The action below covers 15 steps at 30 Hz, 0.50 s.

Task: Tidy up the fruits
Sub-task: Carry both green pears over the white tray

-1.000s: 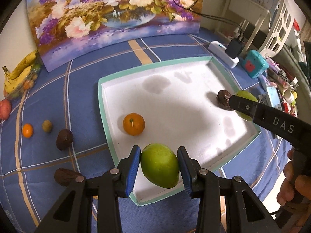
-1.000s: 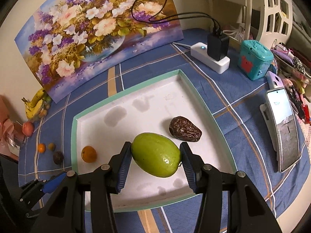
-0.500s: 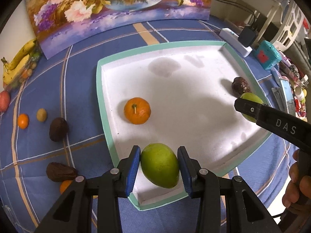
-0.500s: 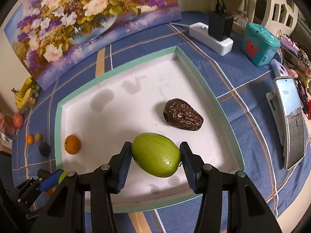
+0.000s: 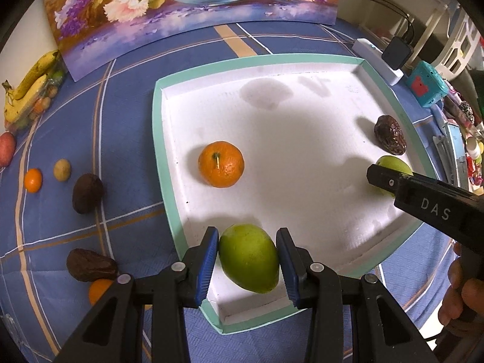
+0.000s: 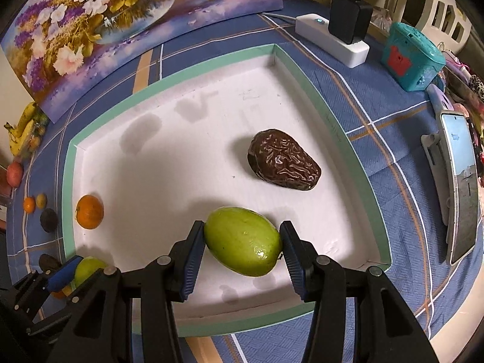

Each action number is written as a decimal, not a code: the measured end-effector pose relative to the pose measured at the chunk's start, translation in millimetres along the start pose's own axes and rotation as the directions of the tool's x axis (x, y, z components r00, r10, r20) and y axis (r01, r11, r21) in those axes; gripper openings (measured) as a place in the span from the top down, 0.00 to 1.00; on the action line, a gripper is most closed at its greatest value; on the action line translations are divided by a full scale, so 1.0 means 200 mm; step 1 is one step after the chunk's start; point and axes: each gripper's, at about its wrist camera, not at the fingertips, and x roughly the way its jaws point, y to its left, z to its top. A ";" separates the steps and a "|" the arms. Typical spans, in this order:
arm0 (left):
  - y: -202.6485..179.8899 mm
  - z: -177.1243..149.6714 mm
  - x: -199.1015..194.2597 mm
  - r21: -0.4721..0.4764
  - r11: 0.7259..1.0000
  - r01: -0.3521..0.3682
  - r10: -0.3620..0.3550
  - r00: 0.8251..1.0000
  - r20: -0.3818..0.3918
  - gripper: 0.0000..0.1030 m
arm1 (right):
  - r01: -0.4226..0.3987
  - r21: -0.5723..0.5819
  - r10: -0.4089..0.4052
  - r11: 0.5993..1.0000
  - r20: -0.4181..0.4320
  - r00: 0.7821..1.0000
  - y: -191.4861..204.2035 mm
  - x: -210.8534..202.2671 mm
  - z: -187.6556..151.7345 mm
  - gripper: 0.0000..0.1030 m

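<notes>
Clamping green mangoes, both tools: left tool [image 5: 247, 264] lengthwise, right tool [image 6: 243, 242] crosswise.

A blue plaid tablecloth [image 5: 127, 115] carries a white tray [image 5: 165, 163], loose fruits [image 5: 87, 193], bananas [image 5: 27, 90] and a power strip [image 6: 329, 40].

Glossy smooth green fruit [image 6: 242, 240] between ribbed blue pads [image 6: 190, 264]; beyond them a wrinkled shiny date [image 6: 282, 159] on the matt white tray [image 6: 169, 163], woven cloth [image 6: 390, 133] around

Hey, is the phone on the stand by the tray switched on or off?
On. The phone leans in its stand, its screen lit and showing a picture.
</notes>
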 end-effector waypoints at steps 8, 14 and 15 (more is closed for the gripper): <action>0.01 0.00 0.01 -0.004 1.000 0.003 -0.003 1.000 -0.014 0.58 | 0.009 -0.004 -0.009 1.000 -0.010 1.000 0.00 0.03 0.00 0.50; 0.00 0.01 0.03 -0.002 1.000 -0.003 0.003 1.000 -0.025 0.58 | 0.012 -0.005 -0.012 1.000 -0.010 1.000 0.01 0.03 0.00 0.49; 0.00 0.01 0.03 -0.003 1.000 -0.004 0.004 1.000 -0.025 0.58 | 0.012 -0.006 -0.012 1.000 -0.010 1.000 0.00 0.03 0.00 0.49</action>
